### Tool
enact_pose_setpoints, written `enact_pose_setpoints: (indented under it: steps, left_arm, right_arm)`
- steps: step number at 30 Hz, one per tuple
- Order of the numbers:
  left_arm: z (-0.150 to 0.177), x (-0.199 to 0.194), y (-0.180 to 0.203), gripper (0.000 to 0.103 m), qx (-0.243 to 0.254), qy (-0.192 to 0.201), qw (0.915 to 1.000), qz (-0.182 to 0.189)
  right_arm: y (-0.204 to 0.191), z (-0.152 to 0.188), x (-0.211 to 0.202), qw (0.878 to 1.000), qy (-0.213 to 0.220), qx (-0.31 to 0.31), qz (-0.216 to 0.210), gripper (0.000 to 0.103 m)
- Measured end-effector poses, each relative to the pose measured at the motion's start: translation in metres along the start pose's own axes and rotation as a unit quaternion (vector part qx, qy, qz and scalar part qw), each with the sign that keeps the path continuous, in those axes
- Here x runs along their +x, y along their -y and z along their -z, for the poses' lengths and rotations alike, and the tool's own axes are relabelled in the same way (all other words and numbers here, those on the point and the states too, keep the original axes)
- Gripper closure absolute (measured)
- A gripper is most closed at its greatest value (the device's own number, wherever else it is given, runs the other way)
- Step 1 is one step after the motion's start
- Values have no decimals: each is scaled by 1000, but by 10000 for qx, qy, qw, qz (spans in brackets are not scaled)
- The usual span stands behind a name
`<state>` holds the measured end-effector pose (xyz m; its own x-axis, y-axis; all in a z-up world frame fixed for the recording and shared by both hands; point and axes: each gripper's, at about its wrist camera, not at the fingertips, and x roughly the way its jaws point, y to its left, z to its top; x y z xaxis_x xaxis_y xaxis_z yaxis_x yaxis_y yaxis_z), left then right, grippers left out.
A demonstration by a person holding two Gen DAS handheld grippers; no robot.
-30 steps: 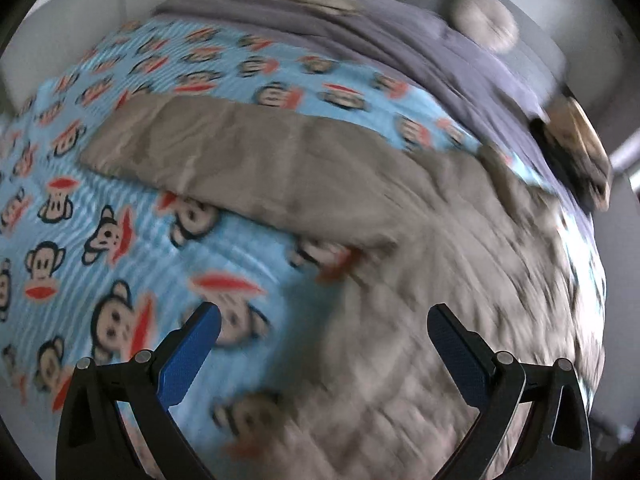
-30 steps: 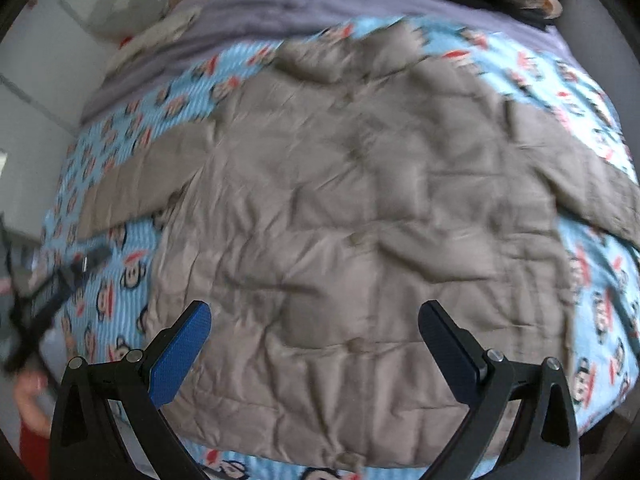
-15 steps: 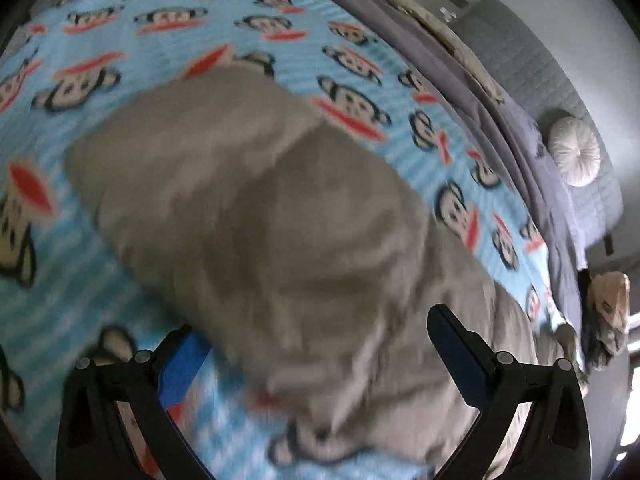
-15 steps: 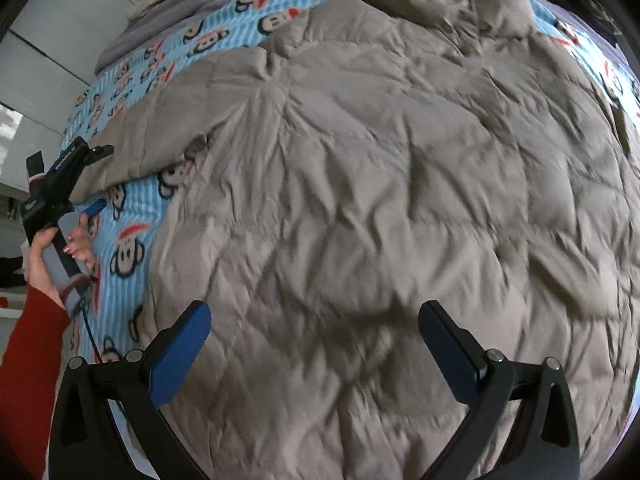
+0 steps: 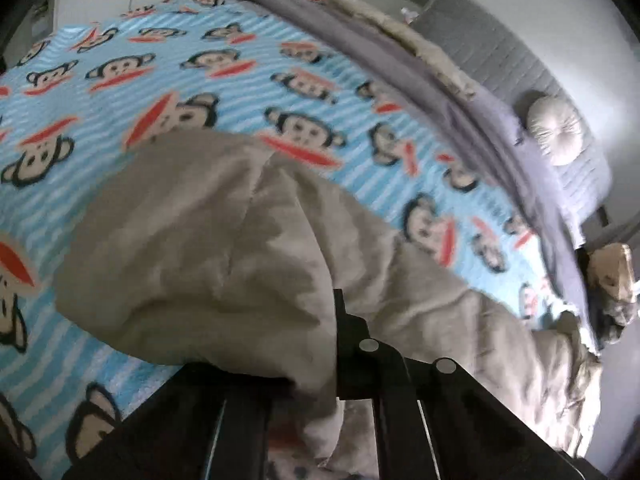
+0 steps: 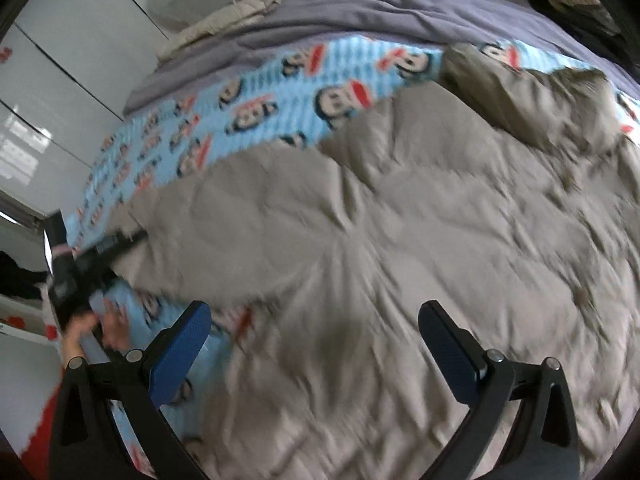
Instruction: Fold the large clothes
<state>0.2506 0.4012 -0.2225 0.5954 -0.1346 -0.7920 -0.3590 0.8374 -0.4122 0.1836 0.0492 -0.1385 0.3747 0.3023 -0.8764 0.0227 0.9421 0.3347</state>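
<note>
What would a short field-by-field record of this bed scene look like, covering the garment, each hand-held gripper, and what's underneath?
garment: taupe quilted puffer jacket, spread out on the bed
surface: blue monkey-print blanket over a purple bedsheet
left hand-held gripper: shut on the jacket's sleeve, fabric bunched between its fingers
right hand-held gripper: open, above the jacket body, holding nothing
sleeve state: gathered and raised off the blanket
background: round cushion by the grey headboard

The right tool hangs spread above the grey jacket; the left tool grips its sleeve.
</note>
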Motion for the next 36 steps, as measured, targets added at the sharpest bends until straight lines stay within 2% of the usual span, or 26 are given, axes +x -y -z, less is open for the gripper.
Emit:
enact_pose_setpoints:
  steps: [2,4,6,11,15,17,19,21,23,25,28,30,33,34,36]
  left_arm:
    - [-8,-16,9,94,164,203,9996,143]
    - [-13,-36,20,94,330,400,9980,353]
    - [-16,-51,33,94,499,539,9960,506]
    - [-8,-88,89,94,1038,699,9861,1095]
    - [10,-104,159,94,1664,618,9697,1680]
    - [26,-108,200,94,1973,507,9595,1944]
    - [47,-109,240,94,2316,408,9488,2111]
    - [73,-106,280,94,2682,248,9367,2238]
    - [103,-98,313,94,2994,-10,9247,2351]
    - [142,-81,347,94,3482,-271,9091,2272]
    - [201,-49,378,94,4100,-650,8901,1881]
    - [235,-28,385,94,4419,-881,8784,1596]
    - [265,-14,382,94,4781,-917,8649,1223]
    - [275,-13,381,94,4947,-891,8579,1068]
    - [283,-14,376,94,5072,-887,8521,942]
  right_arm:
    - [-2,-9,12,9997,23,110,-205,13]
    - [-3,-15,31,9986,-185,231,-437,73]
    - [3,-16,55,9954,-486,503,-649,81]
    - [5,-11,96,9930,-844,572,-593,84]
    - [5,-15,103,9921,-990,390,-664,84]
    - [11,-17,94,9896,-1027,486,-886,84]
    - [26,-14,70,9882,-890,654,-1060,84]
    - [53,-7,40,9891,-674,827,-1013,84]
    - [85,2,11,9913,-436,968,-774,84]
    - [119,14,-16,9931,-191,1093,-388,84]
    - [170,34,-51,9918,140,1207,391,84]
    - [199,48,-67,9879,246,1354,721,84]
    - [230,62,-80,9820,310,1660,846,84]
    - [238,65,-83,9807,340,1741,823,84]
    - [244,65,-85,9792,400,1832,773,84]
